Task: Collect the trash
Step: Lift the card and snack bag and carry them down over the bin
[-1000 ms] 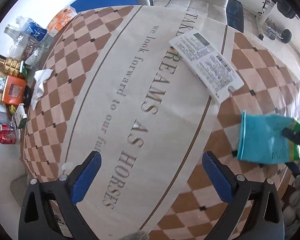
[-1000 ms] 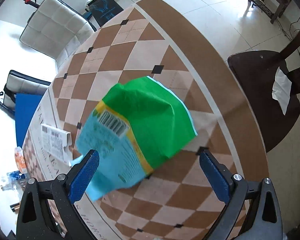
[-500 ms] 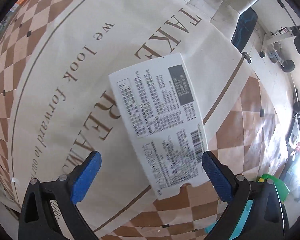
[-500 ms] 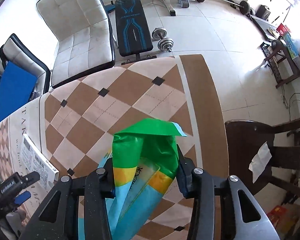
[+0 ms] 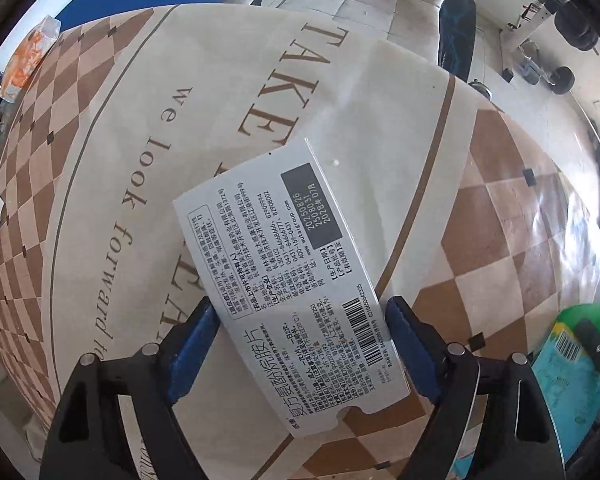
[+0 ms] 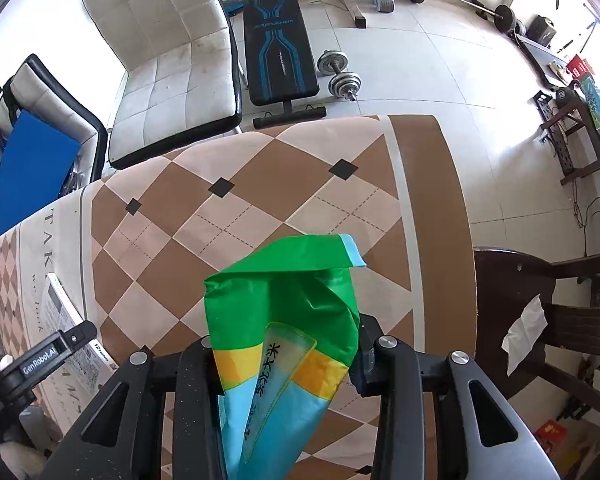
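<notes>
Two pieces of trash are being taken up at once. The right gripper [image 6: 284,364] has just been closing and its jaws now stand clamped on the green and blue bag [image 6: 284,320], which crumples between the pads and rises clear of the checked worktop [image 6: 228,216]. The left gripper [image 5: 302,344] points straight down over the white medicine box [image 5: 284,280], which lies flat on the cream band of the worktop [image 5: 220,80]; its jaws have just been closing too, and the blue pads [image 5: 198,336] stand at the two long edges of the box, seemingly touching, though how firmly they press I cannot tell. The next move, as I judge it, calls for the left jaws to finish squeezing the box squarely before any lift, since a flat carton may slip or tilt.
</notes>
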Tool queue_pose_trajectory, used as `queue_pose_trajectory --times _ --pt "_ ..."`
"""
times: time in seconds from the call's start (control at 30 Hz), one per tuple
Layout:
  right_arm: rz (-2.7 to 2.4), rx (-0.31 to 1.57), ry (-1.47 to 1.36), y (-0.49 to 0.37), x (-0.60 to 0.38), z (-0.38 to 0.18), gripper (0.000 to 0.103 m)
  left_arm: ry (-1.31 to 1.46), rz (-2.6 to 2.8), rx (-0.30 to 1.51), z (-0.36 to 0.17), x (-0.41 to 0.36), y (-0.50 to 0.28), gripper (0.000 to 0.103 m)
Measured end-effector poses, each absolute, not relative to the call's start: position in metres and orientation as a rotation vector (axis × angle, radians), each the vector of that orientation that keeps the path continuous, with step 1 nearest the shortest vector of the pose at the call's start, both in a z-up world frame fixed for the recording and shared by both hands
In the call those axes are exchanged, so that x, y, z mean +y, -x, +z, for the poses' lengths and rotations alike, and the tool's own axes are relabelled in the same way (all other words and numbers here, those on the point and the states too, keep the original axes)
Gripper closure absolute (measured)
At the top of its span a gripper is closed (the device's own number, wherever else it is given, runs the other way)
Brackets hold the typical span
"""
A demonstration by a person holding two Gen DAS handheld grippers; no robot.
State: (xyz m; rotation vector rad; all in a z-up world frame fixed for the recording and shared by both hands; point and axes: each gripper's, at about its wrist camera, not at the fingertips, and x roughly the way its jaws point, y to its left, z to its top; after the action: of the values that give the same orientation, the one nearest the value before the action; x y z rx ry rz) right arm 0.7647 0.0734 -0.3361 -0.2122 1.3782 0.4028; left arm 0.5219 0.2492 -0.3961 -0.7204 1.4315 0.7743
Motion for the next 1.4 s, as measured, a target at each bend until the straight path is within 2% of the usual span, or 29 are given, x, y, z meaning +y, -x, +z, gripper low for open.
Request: queue_pose_trajectory --times 0.53,0.57,0.63,0.87,1.03,1.13,1.2,1.27,1.3,1.37,1.4 --pt "0.557 1.380 0.082 -0.693 0.023 -0.311 0.067 0.587 0.724 1.319 -0.332 0.194 -0.421 0.028" --pt "0.568 1.380 0.076 -0.688 0.021 -0.308 0.067 0.589 0.718 1.319 -0.333 0.191 -0.421 0.038" --pt "0.588 1.374 0.062 -0.672 0.013 -0.299 0.067 0.615 0.696 1.315 -0.331 0.185 -0.407 0.068" --pt "0.622 1.346 0.056 -0.613 -0.018 -0.273 0.067 0.784 0.647 1.316 -0.355 0.167 -0.349 0.068" --pt "0.600 1.358 0.043 -0.592 -0.044 -0.278 0.067 0.953 0.554 1.304 -0.381 0.157 -0.348 0.065" --pt "0.572 1.371 0.041 -0.594 -0.051 -0.288 0.067 1.000 0.537 1.315 -0.389 0.154 -0.371 0.060" --pt "0.557 1.374 0.042 -0.599 -0.056 -0.293 0.067 0.998 0.537 1.359 -0.399 0.153 -0.392 0.053" --pt "0.544 1.380 0.039 -0.605 -0.058 -0.299 0.067 0.965 0.548 1.383 -0.403 0.149 -0.407 0.031" --pt "0.539 1.383 0.039 -0.609 -0.059 -0.301 0.067 0.944 0.563 1.407 -0.405 0.146 -0.416 0.027" --pt "0.530 1.389 0.037 -0.615 -0.060 -0.306 0.067 0.924 0.574 1.460 -0.412 0.139 -0.433 0.006" --pt "0.527 1.392 0.035 -0.618 -0.060 -0.308 0.067 0.898 0.588 1.489 -0.416 0.135 -0.441 0.002"
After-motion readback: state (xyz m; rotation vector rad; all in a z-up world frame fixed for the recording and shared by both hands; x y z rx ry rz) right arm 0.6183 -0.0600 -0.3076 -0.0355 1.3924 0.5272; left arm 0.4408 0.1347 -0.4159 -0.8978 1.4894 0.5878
